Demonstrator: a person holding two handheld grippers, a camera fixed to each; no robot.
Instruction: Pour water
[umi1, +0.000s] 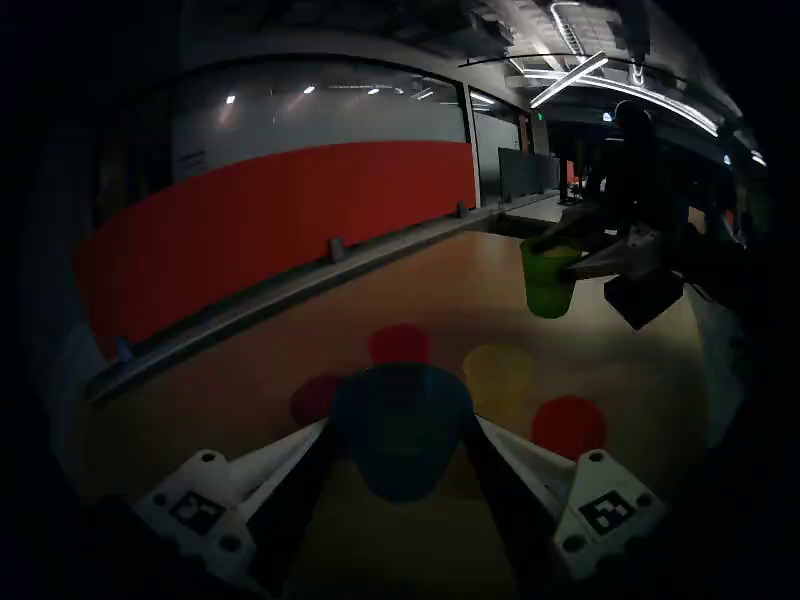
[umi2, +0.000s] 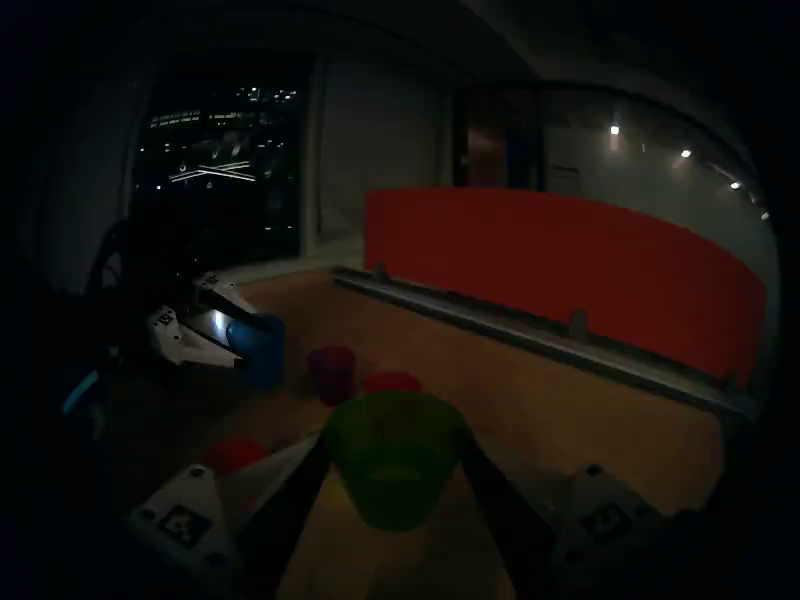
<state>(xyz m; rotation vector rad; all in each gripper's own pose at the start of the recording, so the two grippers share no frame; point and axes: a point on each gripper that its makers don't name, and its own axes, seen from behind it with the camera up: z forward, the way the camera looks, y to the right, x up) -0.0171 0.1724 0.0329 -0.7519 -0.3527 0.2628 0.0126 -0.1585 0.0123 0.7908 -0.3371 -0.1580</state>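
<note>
My left gripper (umi1: 402, 428) is shut on a blue cup (umi1: 400, 455), held upright low over the wooden table (umi1: 440, 280). My right gripper (umi2: 392, 445) is shut on a green cup (umi2: 390, 480), also upright. In the left gripper view the green cup (umi1: 548, 282) hangs above the table at the right, with the right gripper (umi1: 575, 262) pinching its rim. In the right gripper view the blue cup (umi2: 260, 350) sits at the left in the left gripper (umi2: 238, 335). Whether either cup holds water is too dark to tell.
Loose cups stand on the table: a red cup (umi1: 399, 343), a yellow cup (umi1: 498, 372), another red cup (umi1: 568, 425) and a dark purple cup (umi1: 315, 398). A red partition (umi1: 300, 215) with a metal rail (umi1: 300, 285) lines the table's far edge. The room is dim.
</note>
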